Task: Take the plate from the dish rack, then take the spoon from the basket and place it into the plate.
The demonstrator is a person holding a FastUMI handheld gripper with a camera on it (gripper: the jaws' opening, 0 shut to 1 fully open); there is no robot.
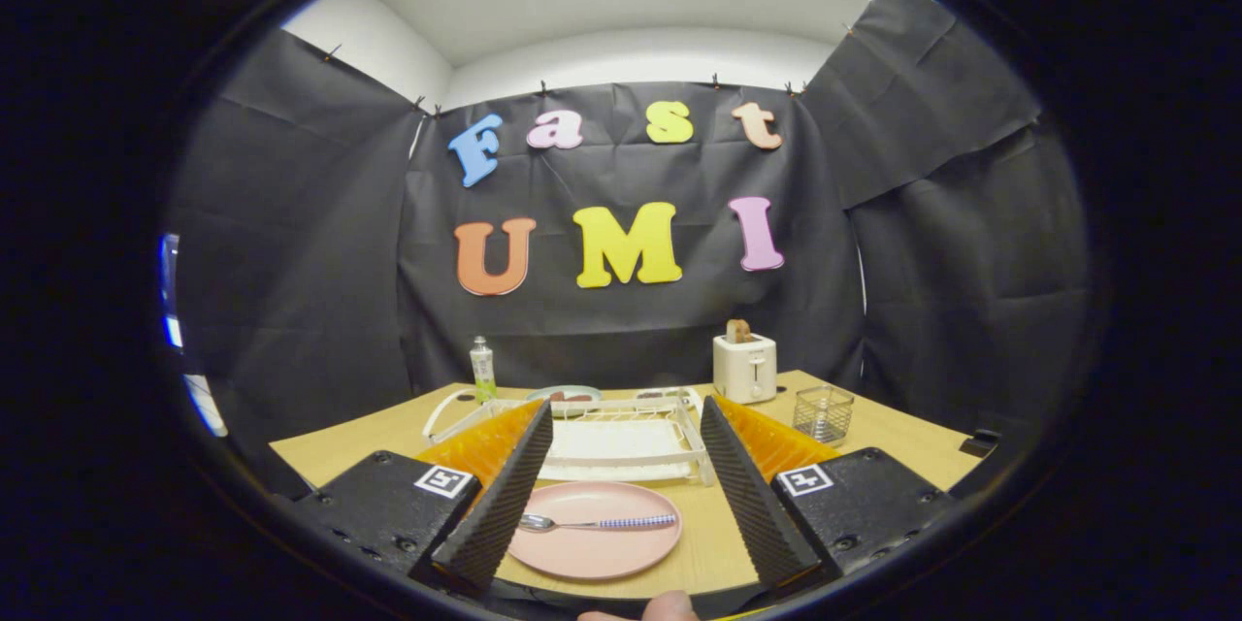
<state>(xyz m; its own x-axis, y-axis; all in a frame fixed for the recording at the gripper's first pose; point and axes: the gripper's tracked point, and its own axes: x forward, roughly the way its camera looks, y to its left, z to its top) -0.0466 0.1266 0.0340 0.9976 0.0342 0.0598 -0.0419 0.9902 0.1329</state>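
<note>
Seen with claw [621,495] released and empty, fingers spread wide, spoon [597,523] lying crosswise on pink plate [594,543] between them on tabletop [713,543], dish rack [621,432] just beyond.

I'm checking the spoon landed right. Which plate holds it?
The pink plate between the open jaws holds the spoon; the other plate sits beyond the dish rack.
</note>
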